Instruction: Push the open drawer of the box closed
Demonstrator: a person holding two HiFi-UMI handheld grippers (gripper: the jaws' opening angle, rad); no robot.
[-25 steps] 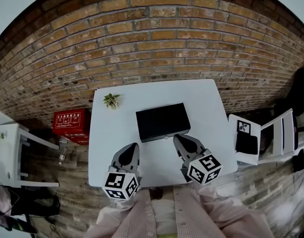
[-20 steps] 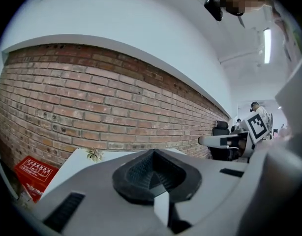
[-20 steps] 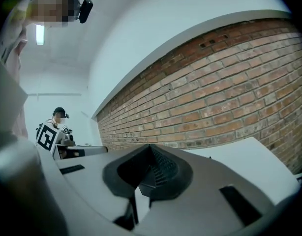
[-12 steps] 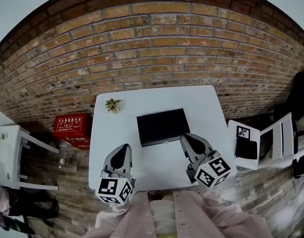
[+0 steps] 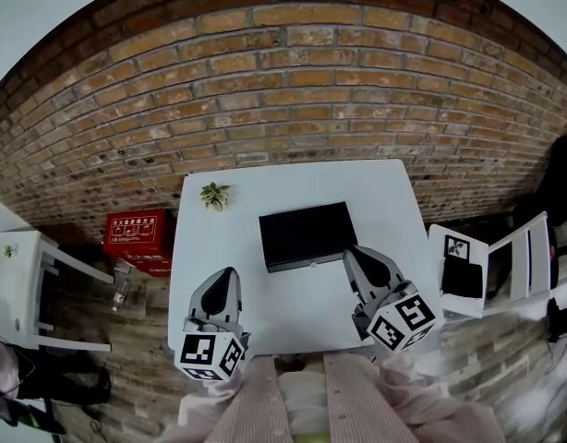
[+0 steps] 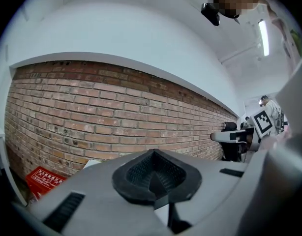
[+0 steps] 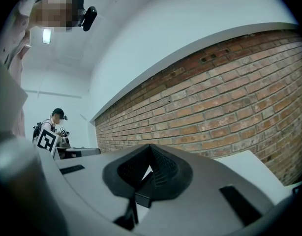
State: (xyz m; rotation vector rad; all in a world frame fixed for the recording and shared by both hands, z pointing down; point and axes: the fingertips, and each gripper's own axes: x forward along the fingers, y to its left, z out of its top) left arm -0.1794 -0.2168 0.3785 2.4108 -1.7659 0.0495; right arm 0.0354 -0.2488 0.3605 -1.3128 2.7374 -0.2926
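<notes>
both jaw pairs are pressed together, empty. the black box (image 5: 307, 235) lies on the white table (image 5: 200, 247), long side across; right gripper (image 5: 351, 251) sits just beside its near front, left gripper (image 5: 230, 273) farther off.

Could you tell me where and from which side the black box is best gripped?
Probably the small knob on the black box's near face, approached from the person's side. The box lies flat and wide, likely too broad for the jaws; the knob is its only visible protruding part.
</notes>
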